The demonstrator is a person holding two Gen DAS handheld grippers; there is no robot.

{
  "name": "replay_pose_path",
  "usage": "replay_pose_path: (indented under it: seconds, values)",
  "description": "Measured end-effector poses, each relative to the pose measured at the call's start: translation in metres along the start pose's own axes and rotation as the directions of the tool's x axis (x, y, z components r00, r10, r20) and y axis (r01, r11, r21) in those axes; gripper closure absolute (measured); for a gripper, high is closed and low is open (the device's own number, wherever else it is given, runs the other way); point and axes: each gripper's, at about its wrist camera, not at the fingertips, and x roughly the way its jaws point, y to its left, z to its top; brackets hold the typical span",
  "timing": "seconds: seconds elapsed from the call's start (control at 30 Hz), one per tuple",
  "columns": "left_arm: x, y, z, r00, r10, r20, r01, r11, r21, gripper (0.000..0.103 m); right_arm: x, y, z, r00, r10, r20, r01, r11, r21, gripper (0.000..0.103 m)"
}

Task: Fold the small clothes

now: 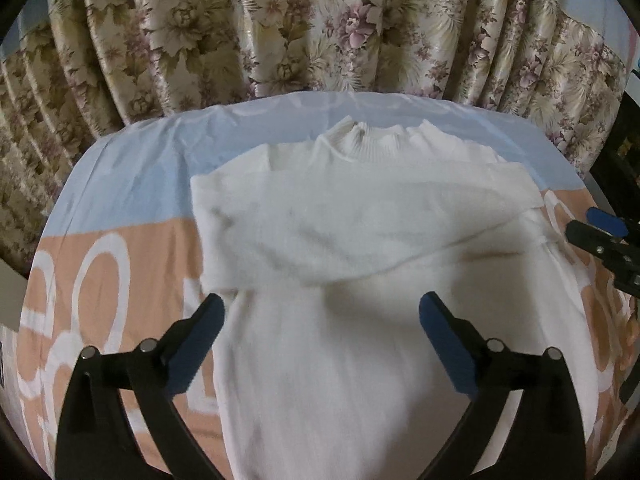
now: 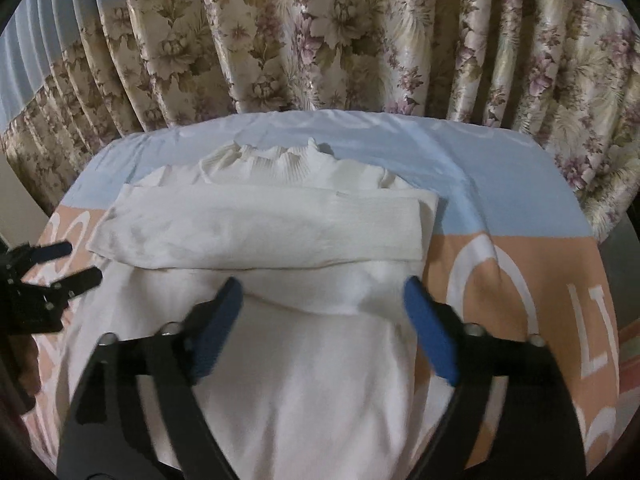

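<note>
A white knit sweater (image 1: 328, 352) lies flat on the table, ribbed collar (image 1: 372, 140) at the far end. Both sleeves are folded across the chest in a band (image 1: 360, 216). My left gripper (image 1: 322, 312) hovers open above the sweater's lower body, nothing between its blue pads. In the right wrist view the same sweater (image 2: 320, 380) and its sleeve band (image 2: 260, 232) lie below my right gripper (image 2: 324, 292), which is open and holds nothing. My right gripper (image 1: 582, 226) shows at the right edge of the left view, and my left gripper (image 2: 82, 262) at the left edge of the right view.
The table wears a cloth (image 1: 120, 184) of pale blue and peach with white letters. A floral curtain (image 1: 320, 24) hangs close behind the table's far edge. Bare cloth (image 2: 520, 260) lies to the right of the sweater and on its left.
</note>
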Motion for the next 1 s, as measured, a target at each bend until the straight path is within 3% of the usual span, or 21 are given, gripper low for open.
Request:
replay_pose_path:
  seconds: [0.03, 0.27, 0.5, 0.6, 0.67, 0.87, 1.0]
  values:
    - [-0.003, -0.001, -0.005, 1.0, 0.001, -0.003, -0.001, 1.0, -0.005, 0.005, -0.003, 0.001, -0.001, 1.0, -0.003, 0.003, 0.003, 1.0, 0.006, 0.003]
    - [-0.024, 0.001, -0.037, 1.0, 0.006, -0.004, -0.006, 0.999, -0.041, 0.005, -0.027, 0.002, -0.021, 1.0, -0.013, -0.028, 0.015, 0.997, 0.08, 0.003]
    - [-0.051, 0.005, -0.069, 1.0, 0.024, -0.002, -0.025, 0.997, -0.076, 0.005, -0.056, 0.004, -0.045, 0.996, -0.091, -0.012, 0.091, 0.993, 0.071, 0.003]
    - [-0.066, 0.004, -0.08, 0.999, 0.035, 0.004, -0.035, 0.996, -0.085, 0.005, -0.081, 0.017, -0.055, 0.971, -0.229, 0.074, 0.23, 0.973, -0.016, 0.003]
    - [-0.075, 0.003, -0.089, 0.999, 0.045, 0.008, -0.044, 0.995, -0.092, 0.005, -0.091, 0.019, -0.066, 0.959, -0.269, 0.09, 0.273, 0.962, -0.029, 0.003]
    - [-0.102, -0.009, -0.118, 0.998, 0.057, 0.023, -0.055, 0.995, -0.086, 0.005, -0.1, 0.013, -0.105, 0.977, -0.213, -0.011, 0.212, 0.976, -0.042, 0.003]
    - [-0.107, -0.019, -0.138, 0.997, 0.074, 0.011, -0.073, 0.996, -0.057, 0.005, -0.103, 0.005, -0.136, 0.987, -0.131, -0.091, 0.131, 0.991, -0.006, 0.007]
